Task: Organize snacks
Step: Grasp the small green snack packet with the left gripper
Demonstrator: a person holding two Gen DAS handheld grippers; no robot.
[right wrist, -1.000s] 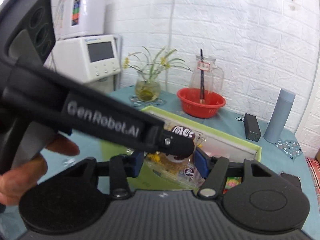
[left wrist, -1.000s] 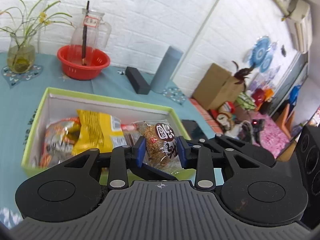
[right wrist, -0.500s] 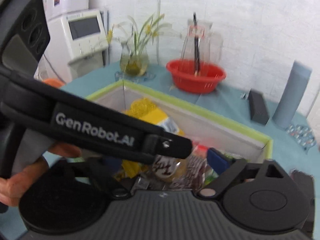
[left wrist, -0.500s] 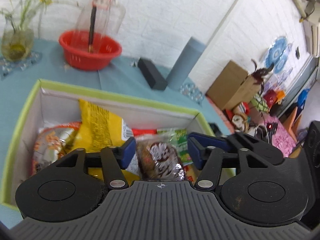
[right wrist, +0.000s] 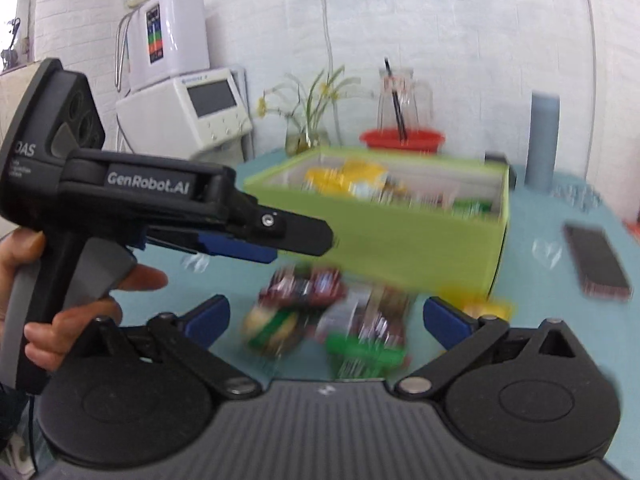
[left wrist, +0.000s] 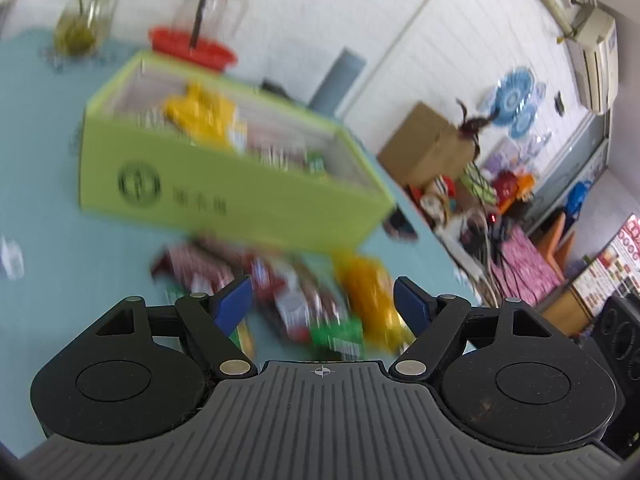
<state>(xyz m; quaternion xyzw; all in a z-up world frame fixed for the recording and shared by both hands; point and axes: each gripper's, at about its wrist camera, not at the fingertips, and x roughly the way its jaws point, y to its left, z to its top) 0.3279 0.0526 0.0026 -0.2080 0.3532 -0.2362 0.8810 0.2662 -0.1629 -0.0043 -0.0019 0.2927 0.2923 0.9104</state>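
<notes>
A lime-green box point(left wrist: 224, 188) point(right wrist: 400, 232) on the teal table holds several snack packets, a yellow one point(left wrist: 204, 120) among them. More packets lie on the table in front of it: red-brown ones point(left wrist: 288, 296) point(right wrist: 304, 284), a green one point(right wrist: 360, 348) and an orange-yellow one point(left wrist: 372, 300). My left gripper point(left wrist: 324, 300) is open and empty above these loose packets; it also shows in the right wrist view point(right wrist: 256, 240). My right gripper point(right wrist: 326, 316) is open and empty over the same pile. Both views are blurred.
A red bowl point(left wrist: 192, 48) with a glass jug, a flower vase point(left wrist: 80, 28), a grey cylinder point(right wrist: 544, 140) and a black block stand behind the box. A phone point(right wrist: 596, 264) lies at the right. The table edge point(left wrist: 440, 256) runs at the right.
Both grippers have pulled back from over the box and dropped low in front of it. The left gripper let go of the packet it held and now stands wide open.
</notes>
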